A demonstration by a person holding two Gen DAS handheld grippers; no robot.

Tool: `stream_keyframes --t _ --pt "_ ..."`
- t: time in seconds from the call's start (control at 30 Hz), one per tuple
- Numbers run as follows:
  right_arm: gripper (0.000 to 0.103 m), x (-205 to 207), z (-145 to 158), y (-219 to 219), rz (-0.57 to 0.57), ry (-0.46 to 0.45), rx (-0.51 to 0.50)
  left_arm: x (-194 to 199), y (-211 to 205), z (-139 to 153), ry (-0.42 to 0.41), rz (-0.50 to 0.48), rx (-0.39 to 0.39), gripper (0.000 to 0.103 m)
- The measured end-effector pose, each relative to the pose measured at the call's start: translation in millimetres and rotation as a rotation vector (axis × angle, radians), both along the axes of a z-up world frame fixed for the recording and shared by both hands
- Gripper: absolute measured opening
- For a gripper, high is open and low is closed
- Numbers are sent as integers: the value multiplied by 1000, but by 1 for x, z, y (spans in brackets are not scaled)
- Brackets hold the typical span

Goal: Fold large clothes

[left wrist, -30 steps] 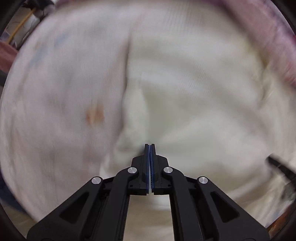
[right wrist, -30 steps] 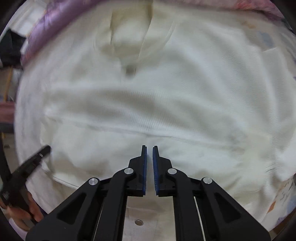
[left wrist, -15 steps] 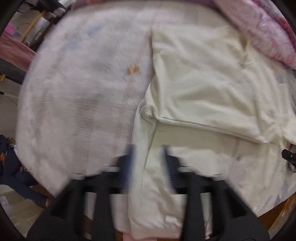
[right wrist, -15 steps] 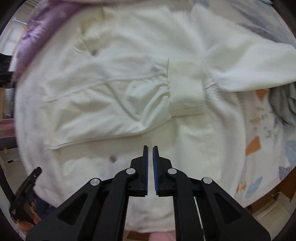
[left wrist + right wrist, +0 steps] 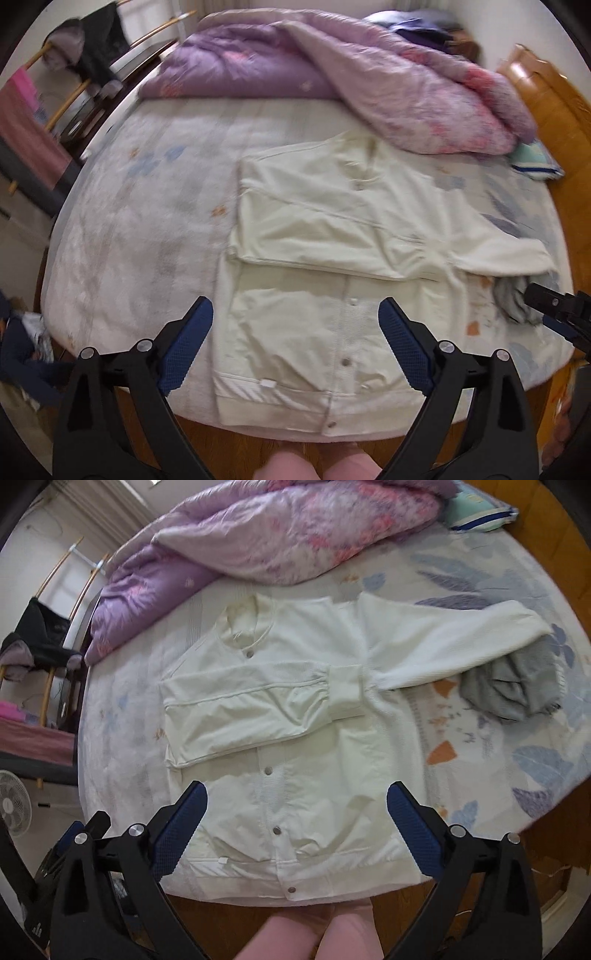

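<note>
The cream jacket (image 5: 295, 716) lies flat on the bed (image 5: 480, 760), one sleeve folded across its chest, the other (image 5: 450, 646) stretched out towards a grey cloth (image 5: 513, 686). Both the left gripper (image 5: 295, 343) and right gripper (image 5: 295, 823) have just been opening and hang wide above it, nothing between their jaws. It looks soft, light and floppy; I'd pinch that loose sleeve at its cuff.

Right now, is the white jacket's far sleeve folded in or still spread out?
Spread out. The right sleeve extends sideways across the bed sheet, its cuff beside the grey cloth. Only the left sleeve lies folded across the white jacket.
</note>
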State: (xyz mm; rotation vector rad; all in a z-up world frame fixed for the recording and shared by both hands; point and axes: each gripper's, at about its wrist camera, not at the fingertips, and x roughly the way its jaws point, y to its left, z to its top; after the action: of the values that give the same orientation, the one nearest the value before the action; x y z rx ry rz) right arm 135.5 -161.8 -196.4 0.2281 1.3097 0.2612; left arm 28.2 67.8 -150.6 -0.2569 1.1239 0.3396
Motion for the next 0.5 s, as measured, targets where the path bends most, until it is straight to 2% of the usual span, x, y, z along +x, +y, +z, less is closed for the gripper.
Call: stream_keyframes --t 0.13,0.27,0.5 --pt "95 -27 14 -33 -102 -27 -18 -14 -24 19 -40 -56 -12 92" --pt "95 -48 23 -66 -185 -30 -44 -39 -33 34 -73 -54 -45 93" --pt "95 -60 28 -132 -338 -29 -9 -49 -52 34 -56 -58 -60 93"
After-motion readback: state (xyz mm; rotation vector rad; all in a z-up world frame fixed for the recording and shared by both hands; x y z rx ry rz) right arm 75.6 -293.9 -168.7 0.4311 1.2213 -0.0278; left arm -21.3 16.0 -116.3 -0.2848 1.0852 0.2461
